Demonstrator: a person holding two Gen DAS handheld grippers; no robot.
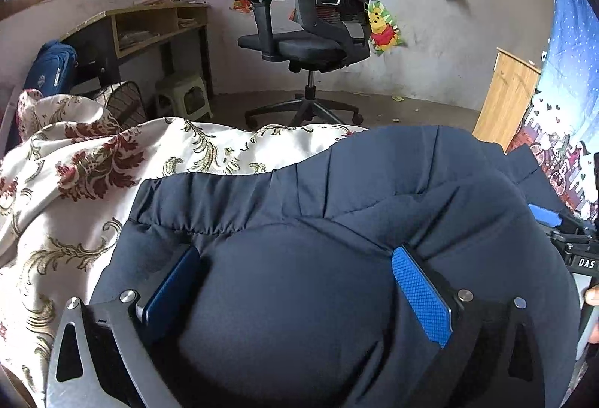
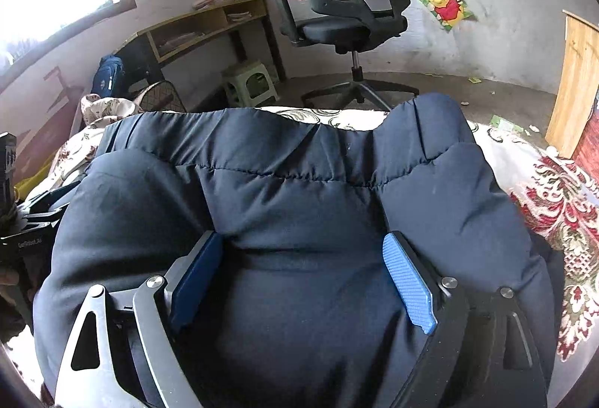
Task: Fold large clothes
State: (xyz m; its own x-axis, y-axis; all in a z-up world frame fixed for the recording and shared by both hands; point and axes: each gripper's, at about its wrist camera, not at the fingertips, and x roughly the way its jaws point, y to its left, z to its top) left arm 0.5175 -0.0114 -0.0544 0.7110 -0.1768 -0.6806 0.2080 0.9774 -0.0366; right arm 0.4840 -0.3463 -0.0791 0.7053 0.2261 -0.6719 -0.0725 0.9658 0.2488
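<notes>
While both claws, left claw (image 1: 295, 280) and right claw (image 2: 303, 273), stood spread apart over the navy padded jacket (image 2: 299, 183) on the bed (image 1: 75, 164), we judged one bulky fold laid, further folds remaining.

From my left gripper's camera, white letters "DAS" show on my right gripper's black body (image 1: 584, 260). My right camera shows small, unreadable print on my left gripper's body (image 2: 28, 243).

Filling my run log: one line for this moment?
left gripper: open | right gripper: open | navy jacket: puffed between both, on bedspread
</notes>
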